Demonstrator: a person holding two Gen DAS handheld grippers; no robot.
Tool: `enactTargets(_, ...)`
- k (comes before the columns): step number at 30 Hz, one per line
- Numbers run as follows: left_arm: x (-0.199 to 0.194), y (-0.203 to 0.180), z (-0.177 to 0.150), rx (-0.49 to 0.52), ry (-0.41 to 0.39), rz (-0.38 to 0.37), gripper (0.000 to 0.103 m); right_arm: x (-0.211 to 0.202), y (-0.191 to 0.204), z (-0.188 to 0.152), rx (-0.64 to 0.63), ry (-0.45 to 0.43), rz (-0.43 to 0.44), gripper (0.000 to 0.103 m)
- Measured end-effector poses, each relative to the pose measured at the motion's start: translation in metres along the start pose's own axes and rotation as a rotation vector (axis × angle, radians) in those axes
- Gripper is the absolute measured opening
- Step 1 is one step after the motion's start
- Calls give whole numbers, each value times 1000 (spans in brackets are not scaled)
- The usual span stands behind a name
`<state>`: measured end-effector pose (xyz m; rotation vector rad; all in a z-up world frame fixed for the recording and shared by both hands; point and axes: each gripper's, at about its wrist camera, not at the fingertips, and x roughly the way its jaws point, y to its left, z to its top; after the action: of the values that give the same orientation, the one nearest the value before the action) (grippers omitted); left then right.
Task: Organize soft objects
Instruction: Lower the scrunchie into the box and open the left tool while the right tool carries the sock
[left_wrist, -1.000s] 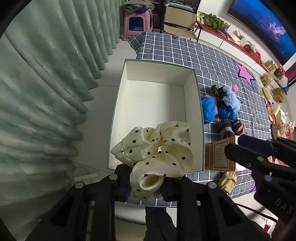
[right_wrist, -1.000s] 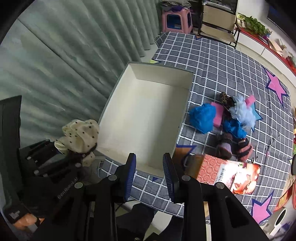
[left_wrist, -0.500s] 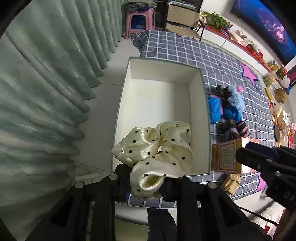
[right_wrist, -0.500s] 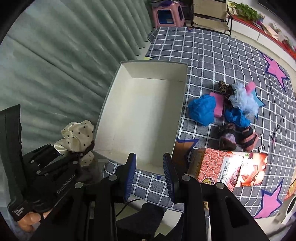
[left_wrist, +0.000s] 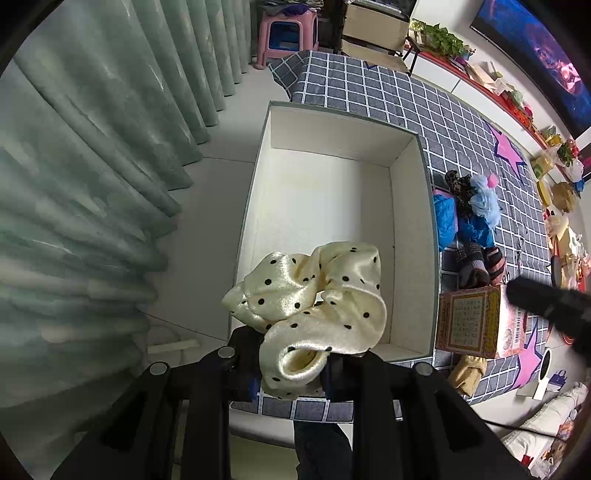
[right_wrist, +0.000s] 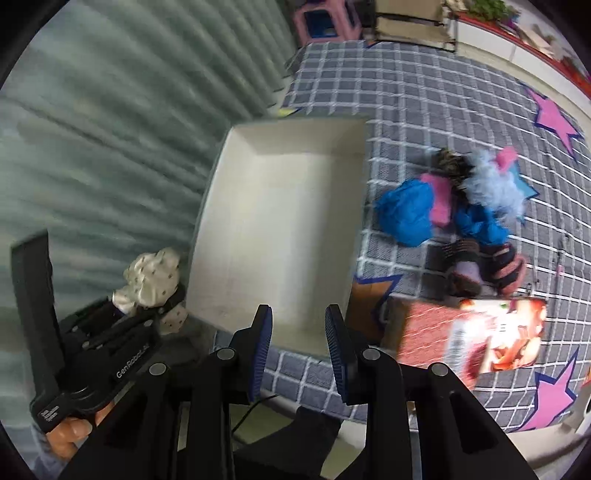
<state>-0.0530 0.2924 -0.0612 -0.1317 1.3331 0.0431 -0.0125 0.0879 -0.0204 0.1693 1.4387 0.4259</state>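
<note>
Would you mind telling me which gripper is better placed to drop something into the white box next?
Left. The left gripper already holds the dotted scrunchie by the white box; the right gripper is open.

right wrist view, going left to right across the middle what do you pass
left gripper holding the dotted scrunchie → white box → blue fabric bundle → striped socks

The right tongs hang parted over the white box's near edge, while the left tongs grip a polka-dot scrunchie beside it.
</note>
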Motion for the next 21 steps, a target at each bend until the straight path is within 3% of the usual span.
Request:
enactTargets(2,6,-2,1,2,6,-1,27,-11,-20,6,47,-29,-9,34)
enactTargets(4,11,-6,2,12,18,-6,27,-19,-44,11,107,-47,-43,61)
enactTargets(5,13,-8,2,18,20,-8,27,-22,-56,12,138,-59,-57,80)
enactTargets(10,23,-17,7,44,37,-3,27,-37,-111,11,250,-76,-133,81)
enactTargets(15,39,-25,9,62,72,10,27,-37,-156,-46,310,-32,-152,81)
enactTargets(19,59,-37,7,101,111,27,27,15,-172,-106,312,141,-132,81)
enactTargets(21,68,-46,6,134,125,44,27,46,-176,-122,336,187,-125,81)
